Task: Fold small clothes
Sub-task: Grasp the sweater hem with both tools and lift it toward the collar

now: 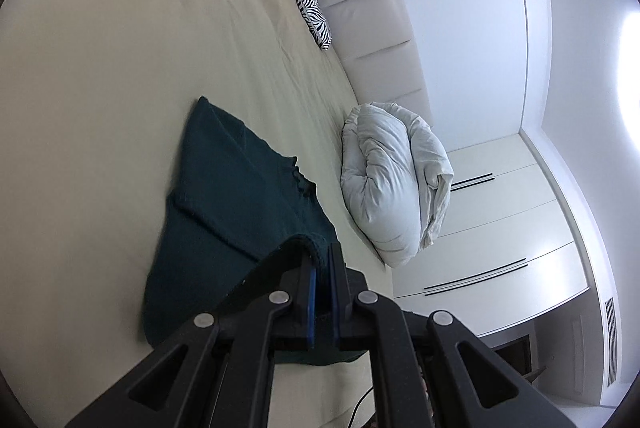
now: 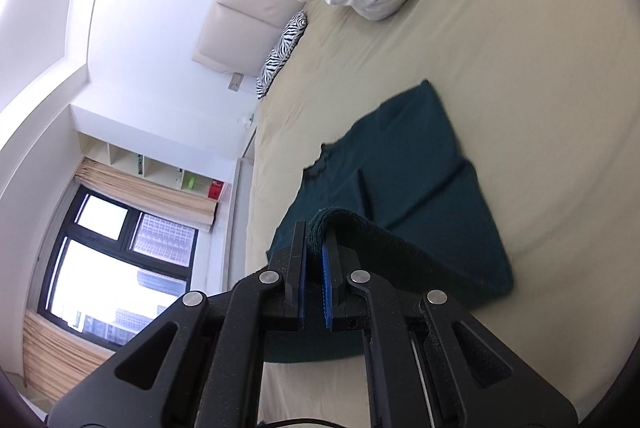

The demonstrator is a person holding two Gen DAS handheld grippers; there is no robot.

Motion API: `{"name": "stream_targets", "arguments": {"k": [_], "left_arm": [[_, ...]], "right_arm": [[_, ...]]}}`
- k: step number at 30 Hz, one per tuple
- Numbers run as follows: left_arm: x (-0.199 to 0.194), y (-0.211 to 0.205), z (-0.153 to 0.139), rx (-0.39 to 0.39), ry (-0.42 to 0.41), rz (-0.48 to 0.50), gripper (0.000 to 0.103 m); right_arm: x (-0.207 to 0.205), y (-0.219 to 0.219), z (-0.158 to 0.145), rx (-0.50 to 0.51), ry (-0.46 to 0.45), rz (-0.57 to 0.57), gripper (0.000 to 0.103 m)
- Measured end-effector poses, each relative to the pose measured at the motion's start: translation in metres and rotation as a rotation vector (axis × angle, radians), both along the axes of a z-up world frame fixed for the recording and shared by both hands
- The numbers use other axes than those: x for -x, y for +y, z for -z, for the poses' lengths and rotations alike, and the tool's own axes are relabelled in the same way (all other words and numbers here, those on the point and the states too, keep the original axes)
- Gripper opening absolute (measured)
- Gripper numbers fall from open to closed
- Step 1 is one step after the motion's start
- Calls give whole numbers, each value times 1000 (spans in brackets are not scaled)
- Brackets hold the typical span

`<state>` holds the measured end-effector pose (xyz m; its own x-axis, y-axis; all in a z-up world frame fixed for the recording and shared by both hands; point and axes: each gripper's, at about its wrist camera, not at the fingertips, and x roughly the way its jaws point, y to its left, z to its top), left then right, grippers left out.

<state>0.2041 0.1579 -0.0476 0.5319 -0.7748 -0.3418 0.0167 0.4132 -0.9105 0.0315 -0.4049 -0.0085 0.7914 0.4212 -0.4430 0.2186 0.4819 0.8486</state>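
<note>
The dark teal garment [image 1: 240, 196] lies on the bed [image 1: 100, 88], spread over the cream sheet with its near edge raised off the surface. Each tool is clenched on that edge: the left tool [image 1: 320, 260] pinches a rolled bit of hem between its blue-lined fingers, and the right tool [image 2: 316, 240] grips a similar bunched corner, visible in the right wrist view as a thick fold wedged between the pads. Holding 2 corners of the same edge at once keeps the cloth taut between them — likely so the edge can be carried over the rest as a single straight fold rather than sagging in the middle. The garment already shows a crease across its body, so I judge at least 1 fold is in place. A rumpled white duvet [image 1: 392, 180] and a zebra-print pillow [image 1: 306, 4] sit near the headboard [image 1: 372, 8] — well apart from the garment, leaving it flat sheet to be folded on.
</note>
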Motion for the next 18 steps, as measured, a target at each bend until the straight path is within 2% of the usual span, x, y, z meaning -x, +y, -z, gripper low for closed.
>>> {"name": "stream_targets", "arguments": {"k": [5,10,18], "left_arm": [[-55,-12,7,-36,-1,-8,6],[-103,-24,28,-77,27,-26,6],[-156,-25,53,-120,73,-64,6]], "right_arm": [[-66,-17,20,21,30,34,5],[-123,-27,46,52,79,54,5],[-184,-38,76,104,130,84,5]]}}
